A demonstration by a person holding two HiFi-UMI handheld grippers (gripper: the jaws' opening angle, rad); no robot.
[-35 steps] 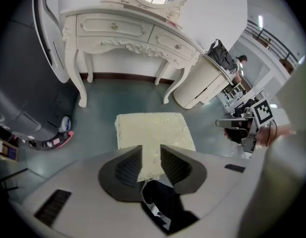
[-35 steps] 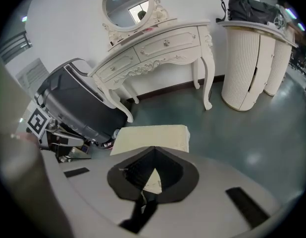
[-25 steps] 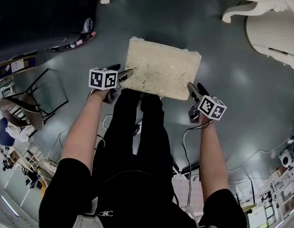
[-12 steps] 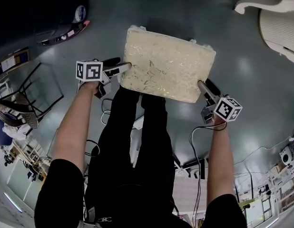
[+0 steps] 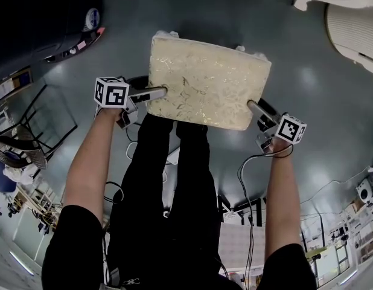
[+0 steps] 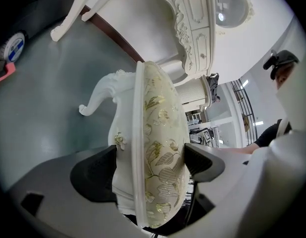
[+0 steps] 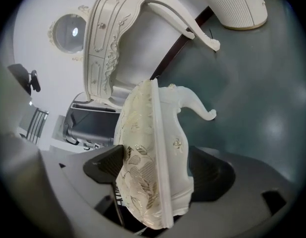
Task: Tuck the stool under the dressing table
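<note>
The stool (image 5: 204,83) has a cream cushion with a gold leaf pattern on a white carved frame, and it is level in front of me in the head view. My left gripper (image 5: 162,92) grips its left edge and my right gripper (image 5: 251,106) its right edge. In the left gripper view the pads (image 6: 96,175) lie against the stool (image 6: 158,133), frame on one side and cushion on the other. In the right gripper view the stool (image 7: 153,148) sits between the jaws, which are opening; both pads still look in contact. The white dressing table (image 6: 192,24) (image 7: 108,29) stands beyond the stool.
A white ribbed seat (image 5: 355,35) stands at the far right on the grey floor (image 5: 307,83). A black wire-frame chair (image 5: 35,119) is at the left, with a dark bulky object (image 5: 41,11) above it. Cables (image 5: 247,168) trail by my legs.
The stool and both grippers have come down together. The stool now sits a little higher in the head view and looks larger. Both grippers stay on its edges.
</note>
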